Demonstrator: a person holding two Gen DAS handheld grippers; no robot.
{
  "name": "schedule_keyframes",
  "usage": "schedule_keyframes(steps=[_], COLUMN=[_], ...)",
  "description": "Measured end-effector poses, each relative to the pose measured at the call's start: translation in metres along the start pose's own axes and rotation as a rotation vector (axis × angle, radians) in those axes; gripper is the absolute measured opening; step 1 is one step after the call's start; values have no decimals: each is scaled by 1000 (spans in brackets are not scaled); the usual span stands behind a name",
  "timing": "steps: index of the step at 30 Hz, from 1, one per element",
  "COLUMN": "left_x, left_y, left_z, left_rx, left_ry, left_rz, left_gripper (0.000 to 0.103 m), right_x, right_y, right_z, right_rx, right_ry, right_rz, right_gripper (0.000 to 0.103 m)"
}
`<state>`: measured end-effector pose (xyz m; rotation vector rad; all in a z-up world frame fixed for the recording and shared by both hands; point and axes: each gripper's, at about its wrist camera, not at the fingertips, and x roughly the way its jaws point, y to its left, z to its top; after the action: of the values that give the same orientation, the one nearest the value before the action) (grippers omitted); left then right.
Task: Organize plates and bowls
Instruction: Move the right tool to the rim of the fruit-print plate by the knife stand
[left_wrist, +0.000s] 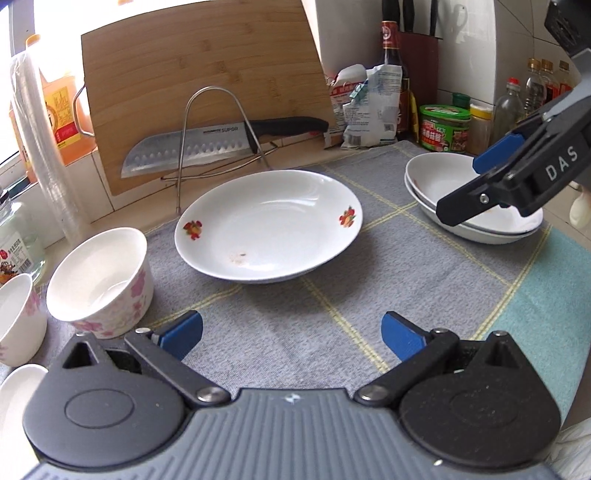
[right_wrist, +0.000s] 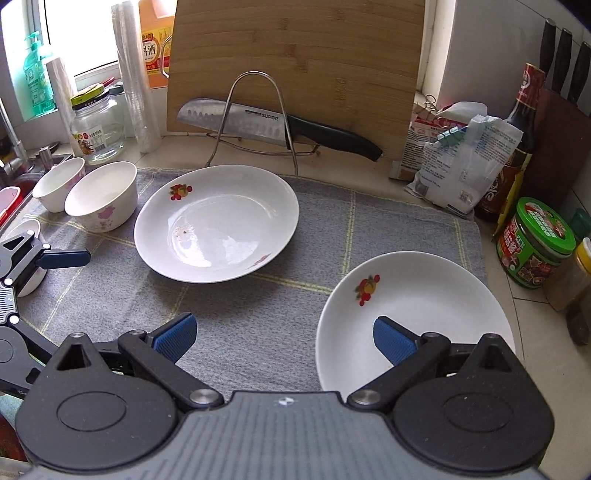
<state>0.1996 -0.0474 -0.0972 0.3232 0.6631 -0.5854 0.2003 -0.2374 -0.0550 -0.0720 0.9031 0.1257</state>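
Plates: the white fruit-printed ceramic plate (left_wrist: 267, 225) could slide on the grey cloth (left_wrist: 295, 325) if my spread, empty left gripper (left_wrist: 291, 334) and right gripper (right_wrist: 284, 338) nudge its rim.

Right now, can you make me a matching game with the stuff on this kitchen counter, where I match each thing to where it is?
Things:
1. knife
2. lone plate
3. pink-flowered bowl
4. green-lidded tub

Places:
A. on the bare counter, right of the cloth
B. middle of the grey cloth
C. in the wire rack by the cutting board
D. left end of the cloth

Pairs: 1-C, 2-B, 3-D, 4-A
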Motion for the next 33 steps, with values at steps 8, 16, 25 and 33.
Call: schedule_keyframes(steps=[8, 16, 25, 33], left_x=[19, 36, 49, 61], left_y=[7, 7, 9, 11], left_z=[-6, -4, 5, 14], left_rx=[-54, -113, -175, -195], left_ry=[43, 101, 119, 108], left_rz=[-3, 31, 45, 67], left_gripper=[102, 102, 103, 103], right_x=[11, 32, 66, 98], right_y=[26, 25, 7, -6], right_z=[11, 28, 51, 79], right_rx=[-34, -103, -111, -116], right_ry=[17, 43, 88, 129], right_rz=[1, 50, 126, 195], right_gripper=[103, 103, 103, 103])
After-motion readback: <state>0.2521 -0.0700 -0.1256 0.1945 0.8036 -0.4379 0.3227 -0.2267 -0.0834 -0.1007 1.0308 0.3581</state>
